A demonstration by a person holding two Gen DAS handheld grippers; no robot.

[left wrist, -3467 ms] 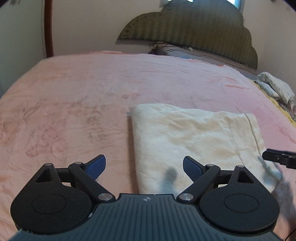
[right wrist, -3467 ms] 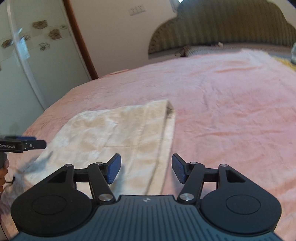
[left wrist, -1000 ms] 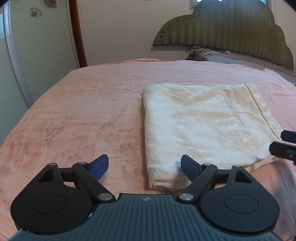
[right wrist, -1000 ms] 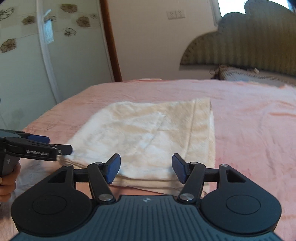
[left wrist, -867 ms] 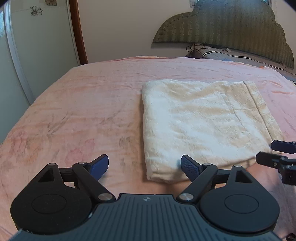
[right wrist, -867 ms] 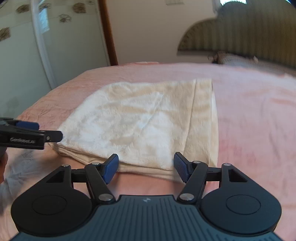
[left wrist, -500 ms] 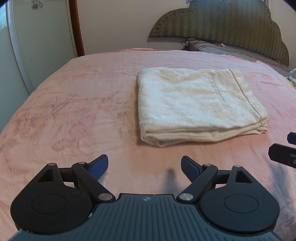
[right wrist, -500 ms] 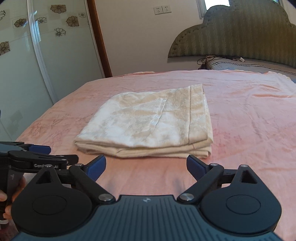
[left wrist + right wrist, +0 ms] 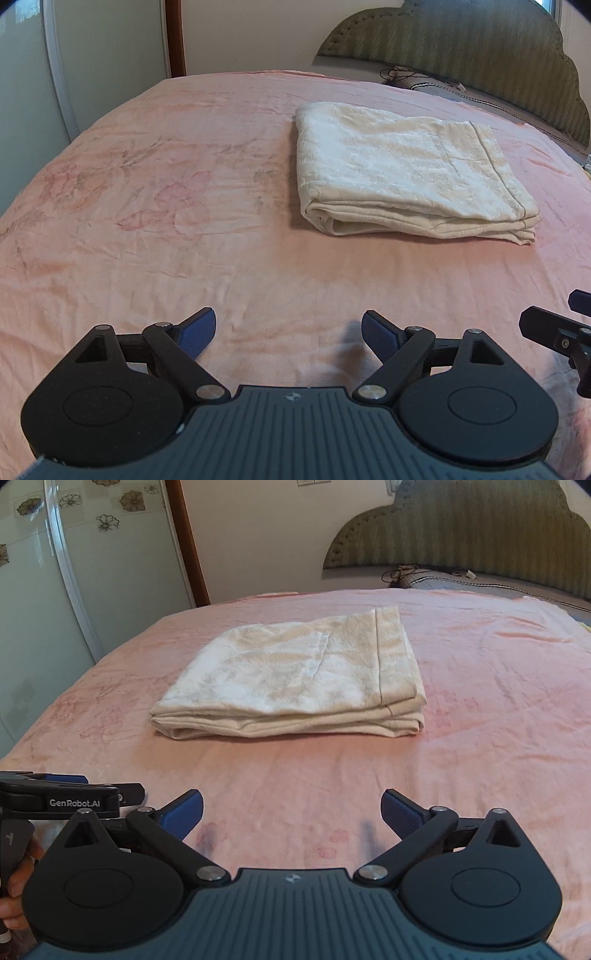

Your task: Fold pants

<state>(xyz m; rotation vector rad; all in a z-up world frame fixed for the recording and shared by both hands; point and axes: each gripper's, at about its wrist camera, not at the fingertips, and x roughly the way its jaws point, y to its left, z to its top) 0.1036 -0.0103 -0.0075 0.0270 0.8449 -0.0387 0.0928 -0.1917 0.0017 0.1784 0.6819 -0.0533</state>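
The pink bedspread point(image 9: 184, 229) filled both views, stretching from your grippers at the near edge away to the green headboard point(image 9: 461, 535) at the far end, with a glass door point(image 9: 44, 590) along the left. On it, toward the far right in the left wrist view and centred in the right wrist view, lay the cream pants point(image 9: 406, 177), folded into a flat, squarish stack with its layered edges facing you and one hemmed band running along its right side. Well short of that stack, over bare sheet, your left gripper point(image 9: 288, 332) hung with its blue pads spread wide and nothing between them. Your right gripper point(image 9: 291, 812) was likewise empty; its jaws had just been opening and stood spread wider, clear of any cloth. Your hand point(image 9: 14, 886) on the left handle showed at the near left corner of the right wrist view. Judging by how the pants lay, you had the folding itself done and were at the release-and-retreat step. The next move seemed to call for little: at most a check that the stack's edges were square, without dragging the top layer askew.
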